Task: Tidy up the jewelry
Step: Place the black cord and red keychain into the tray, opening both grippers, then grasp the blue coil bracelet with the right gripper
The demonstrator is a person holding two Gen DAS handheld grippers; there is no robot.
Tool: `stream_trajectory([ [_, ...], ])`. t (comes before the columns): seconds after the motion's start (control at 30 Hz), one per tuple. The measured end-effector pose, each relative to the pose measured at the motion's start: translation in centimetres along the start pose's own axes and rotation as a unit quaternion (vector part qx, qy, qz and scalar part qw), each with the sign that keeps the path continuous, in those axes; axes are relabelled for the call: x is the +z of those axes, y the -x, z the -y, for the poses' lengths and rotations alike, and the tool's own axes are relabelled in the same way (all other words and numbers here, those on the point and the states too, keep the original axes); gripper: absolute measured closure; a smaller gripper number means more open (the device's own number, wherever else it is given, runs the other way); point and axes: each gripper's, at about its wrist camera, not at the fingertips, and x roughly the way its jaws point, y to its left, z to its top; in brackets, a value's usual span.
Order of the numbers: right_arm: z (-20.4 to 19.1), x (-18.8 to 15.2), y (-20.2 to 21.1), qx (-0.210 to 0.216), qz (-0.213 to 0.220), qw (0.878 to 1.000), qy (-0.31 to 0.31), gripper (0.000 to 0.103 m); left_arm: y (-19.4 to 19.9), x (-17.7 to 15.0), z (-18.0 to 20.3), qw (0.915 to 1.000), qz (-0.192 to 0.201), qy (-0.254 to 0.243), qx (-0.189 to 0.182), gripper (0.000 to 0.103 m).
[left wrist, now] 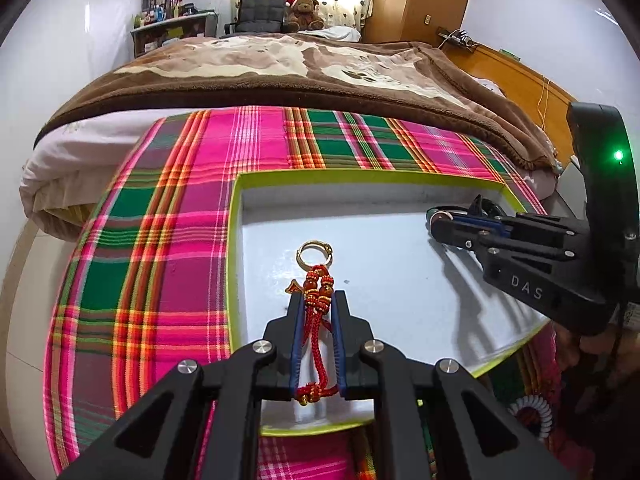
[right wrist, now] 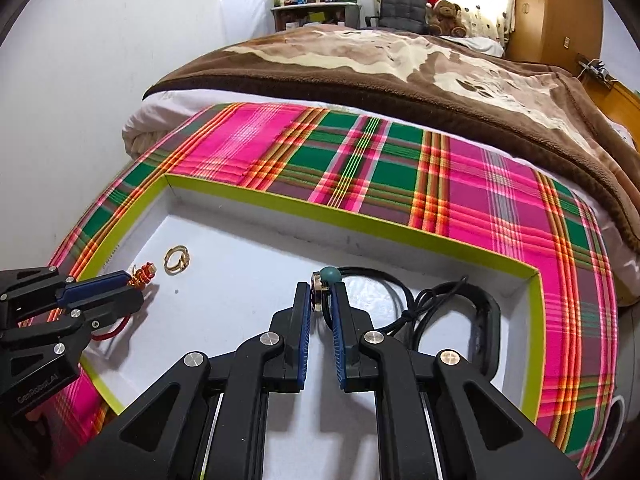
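Left gripper point(left wrist: 317, 304) pinches the red tassel charm point(left wrist: 318, 300), gold ring point(left wrist: 314, 251) at twelve o'clock; right gripper point(right wrist: 321, 300) nips the black-cord pendant point(right wrist: 320, 286), jaws narrowly parted, inside the tray point(left wrist: 236, 240).

"DAS" in pale raised capitals on the black body of the right tool point(left wrist: 434, 222), seen from the left wrist view. "GenRobot.AI" in small grey letters on the side of the left tool point(right wrist: 134, 282) body, low at the left edge of the right wrist view; reads sideways, last characters hard to make out. Labels on bottles on the far shelf point(right wrist: 310, 4) too small to read. No other legible text, numbers or signs.
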Motion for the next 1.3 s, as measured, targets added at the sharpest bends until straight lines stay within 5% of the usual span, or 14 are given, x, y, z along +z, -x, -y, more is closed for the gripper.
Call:
stream_trajectory([
  [0.33,0.0,0.0,-0.1,-0.001,0.002,1.0,-0.004,0.09,0.0,0.0,0.1,1.0,-0.001,0.001,-0.001,0.086],
  [0.43,0.1,0.0,0.2,0.008,0.006,1.0,-0.008,0.084,0.1,-0.1,0.6,0.9999,0.001,-0.011,0.0,0.075],
  [0.53,0.1,-0.1,0.6,0.009,0.012,1.0,-0.01,0.066,0.4,-0.2,0.8,1.0,0.0,-0.01,0.001,0.07],
  [1.07,0.3,-3.8,8.3,0.025,0.09,0.994,-0.055,0.065,6.2,-2.8,1.2,0.9983,0.057,0.007,-0.004,0.059],
  [1.3,-0.5,-7.0,10.7,0.001,0.108,0.993,-0.047,0.065,8.1,-4.7,1.4,0.9968,0.077,0.023,-0.007,0.057],
])
